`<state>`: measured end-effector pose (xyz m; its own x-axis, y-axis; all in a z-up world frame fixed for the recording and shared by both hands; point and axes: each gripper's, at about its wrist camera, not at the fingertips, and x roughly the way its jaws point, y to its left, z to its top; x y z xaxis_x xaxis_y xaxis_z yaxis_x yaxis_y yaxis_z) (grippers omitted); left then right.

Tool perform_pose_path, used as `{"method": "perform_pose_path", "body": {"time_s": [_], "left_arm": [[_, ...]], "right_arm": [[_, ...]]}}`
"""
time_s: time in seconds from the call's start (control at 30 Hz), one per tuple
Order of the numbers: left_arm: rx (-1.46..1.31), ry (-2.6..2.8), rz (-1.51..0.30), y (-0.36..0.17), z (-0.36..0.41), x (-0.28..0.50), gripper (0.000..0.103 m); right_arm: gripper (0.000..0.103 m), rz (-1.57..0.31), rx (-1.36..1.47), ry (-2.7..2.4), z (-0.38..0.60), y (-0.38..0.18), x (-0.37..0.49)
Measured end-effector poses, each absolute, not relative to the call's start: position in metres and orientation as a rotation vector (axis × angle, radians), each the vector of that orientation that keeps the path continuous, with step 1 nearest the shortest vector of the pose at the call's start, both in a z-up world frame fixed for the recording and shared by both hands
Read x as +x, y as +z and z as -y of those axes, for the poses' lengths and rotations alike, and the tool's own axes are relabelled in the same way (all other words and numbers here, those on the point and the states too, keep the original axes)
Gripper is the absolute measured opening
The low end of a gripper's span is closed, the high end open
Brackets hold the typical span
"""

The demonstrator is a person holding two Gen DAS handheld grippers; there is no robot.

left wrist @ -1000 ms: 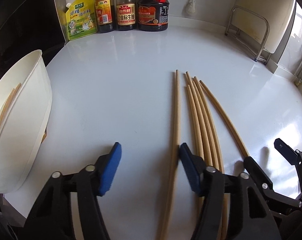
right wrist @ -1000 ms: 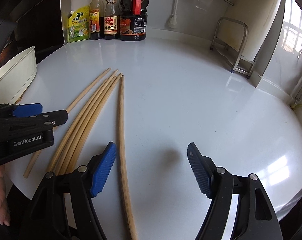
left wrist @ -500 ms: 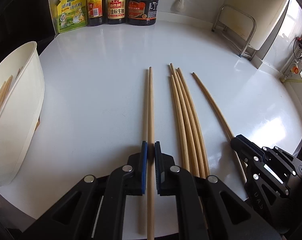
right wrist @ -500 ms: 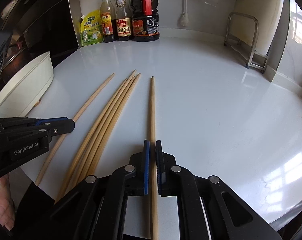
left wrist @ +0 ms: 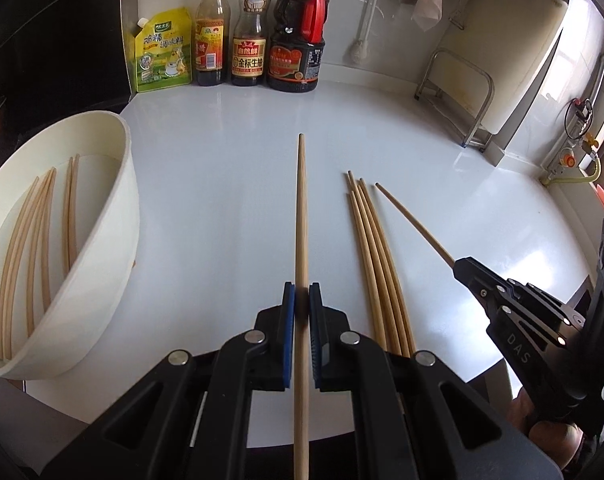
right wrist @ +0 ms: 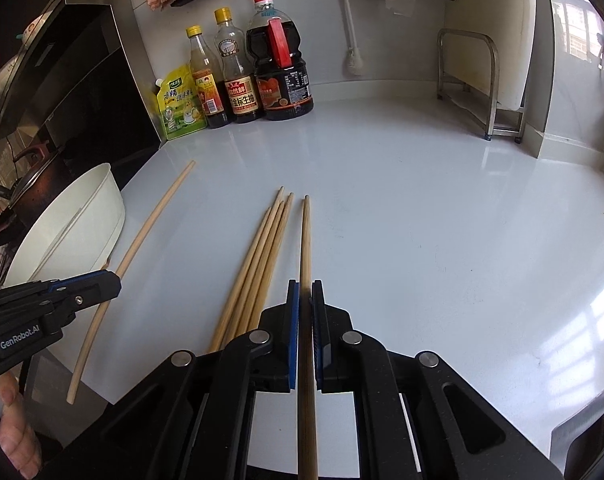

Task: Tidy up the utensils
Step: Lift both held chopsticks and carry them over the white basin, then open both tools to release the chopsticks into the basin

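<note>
Since a second ago both grippers have closed and lifted: the left gripper (left wrist: pixel 301 295) clamps one chopstick (left wrist: pixel 300 216) pointing to 12 o'clock, the right gripper (right wrist: pixel 305 294) another chopstick (right wrist: pixel 305 240). Four chopsticks (left wrist: pixel 371 240) lie at 2 o'clock, the white tub (left wrist: pixel 102 240) at 9.

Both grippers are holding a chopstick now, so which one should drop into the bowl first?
Left, probably. The bowl sits just left of the left gripper and its chopstick. The right gripper would have to cross the loose chopsticks and the left gripper.
</note>
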<state>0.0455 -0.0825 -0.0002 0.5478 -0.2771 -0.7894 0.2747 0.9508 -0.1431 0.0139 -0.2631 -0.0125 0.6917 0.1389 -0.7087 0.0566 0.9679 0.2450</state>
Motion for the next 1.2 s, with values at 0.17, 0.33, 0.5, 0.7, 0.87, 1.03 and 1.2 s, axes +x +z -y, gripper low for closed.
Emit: {"method": "perform_pose_path", "body": {"time_s": [0.17,0.33,0.5,0.7,0.87,1.03,1.2], "left_arm": [[-0.038,-0.345,-0.885,0.021,0.067,0.044,0.008],[-0.076,-0.346,-0.833,0.043,0.04,0.043,0.008],[-0.096,-0.258,-0.77,0.06,-0.01,0.044,0.008],[-0.141,-0.125,-0.757,0.06,-0.087,0.062,0.008],[-0.168,-0.066,-0.791,0.044,-0.138,0.078,0.008],[-0.192,-0.042,-0.829,0.025,-0.168,0.091,0.008],[-0.213,-0.026,-0.877,0.005,-0.182,0.101,0.008]], "right_arm": [[0.006,-0.775,0.244,0.055,0.25,0.008,0.017],[0.006,-0.717,0.241,0.097,0.229,0.04,0.02],[0.006,-0.655,0.227,0.186,0.187,0.071,0.035],[0.006,-0.645,0.196,0.319,0.11,0.091,0.072],[0.006,-0.682,0.129,0.394,0.042,0.09,0.103],[0.006,-0.771,0.08,0.421,-0.008,0.073,0.128],[0.006,-0.882,0.046,0.412,-0.034,0.049,0.143]]}}
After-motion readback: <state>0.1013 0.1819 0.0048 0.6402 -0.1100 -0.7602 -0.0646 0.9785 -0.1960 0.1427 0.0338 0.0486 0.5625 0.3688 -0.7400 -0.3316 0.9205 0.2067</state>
